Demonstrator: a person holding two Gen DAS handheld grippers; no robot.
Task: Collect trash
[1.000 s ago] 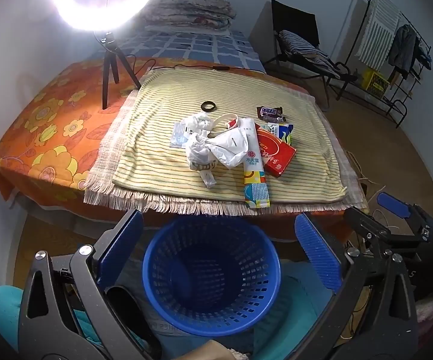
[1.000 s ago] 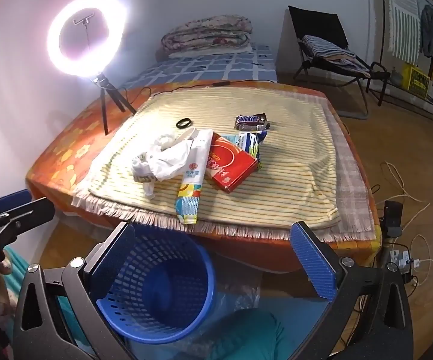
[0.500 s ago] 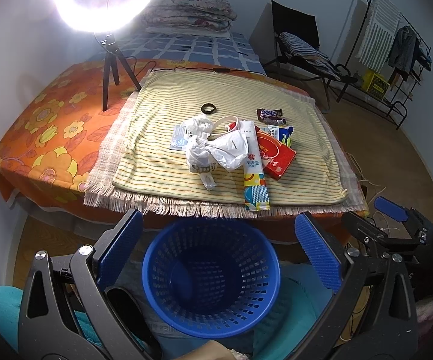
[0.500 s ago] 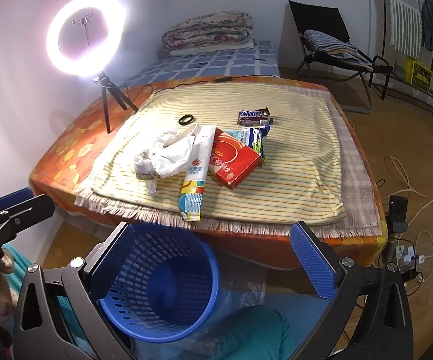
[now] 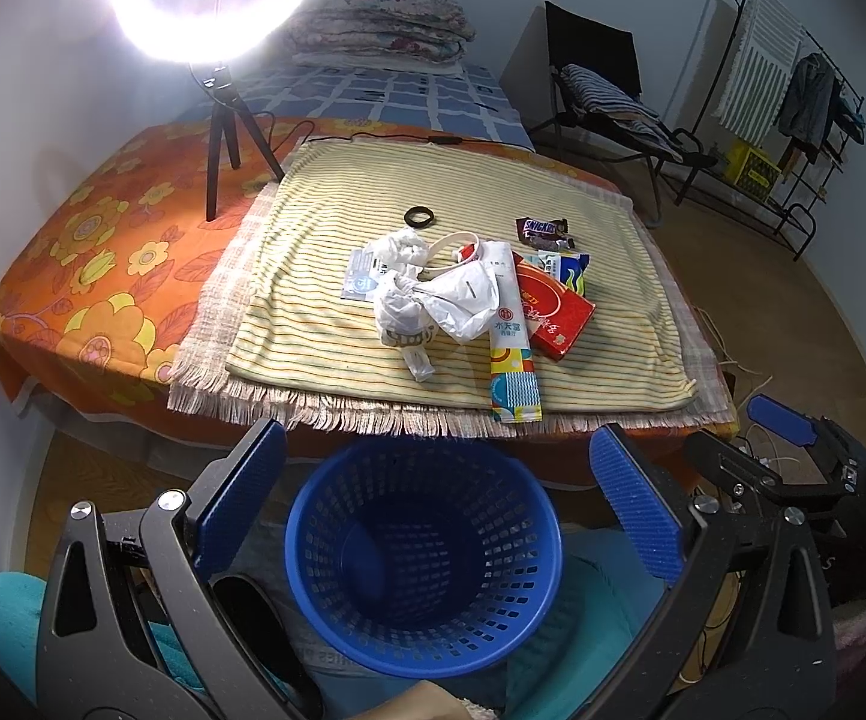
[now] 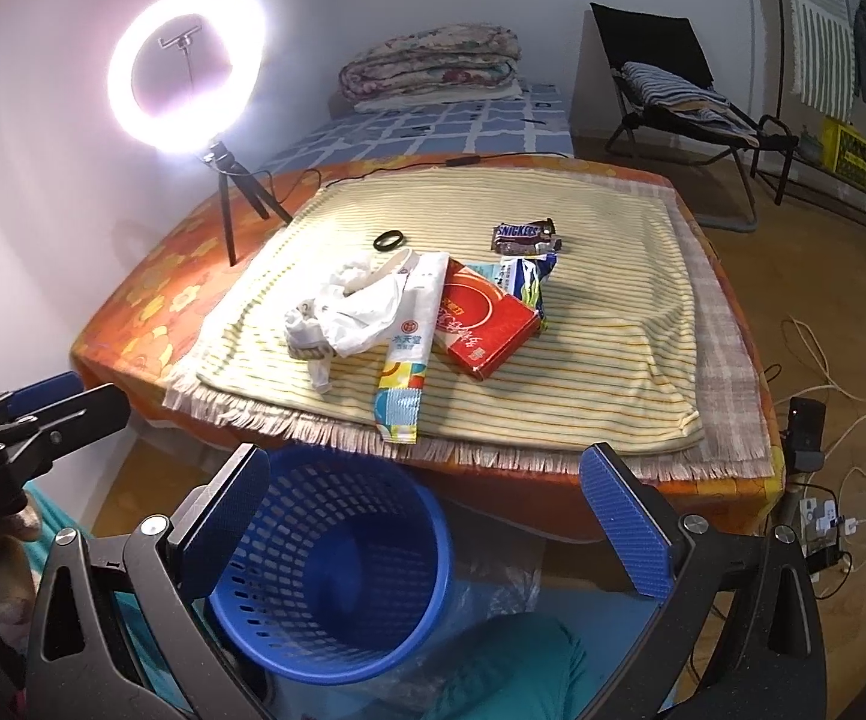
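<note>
A pile of trash lies on the striped yellow cloth (image 5: 337,354): crumpled white plastic bag (image 5: 433,306) (image 6: 349,318), long white sachet (image 5: 511,336) (image 6: 406,348), red box (image 5: 553,315) (image 6: 484,324), Snickers wrapper (image 5: 541,228) (image 6: 523,235), blue-white packet (image 5: 568,267) and a black ring (image 5: 420,217) (image 6: 389,239). An empty blue basket (image 5: 427,564) (image 6: 337,564) stands on the floor below the table's front edge. My left gripper (image 5: 433,504) is open and empty above the basket. My right gripper (image 6: 427,516) is open and empty, to the basket's right.
A lit ring light on a tripod (image 5: 217,114) (image 6: 223,180) stands at the table's back left. The orange flowered tablecloth (image 5: 91,252) covers the table. A bed with folded quilts (image 6: 433,60), a black chair (image 6: 673,72), a clothes rack (image 5: 793,96) and floor cables (image 6: 817,360) lie beyond.
Both grippers have drifted slightly; the table and trash sit a little lower and closer in the views. Nothing was grasped or moved.
</note>
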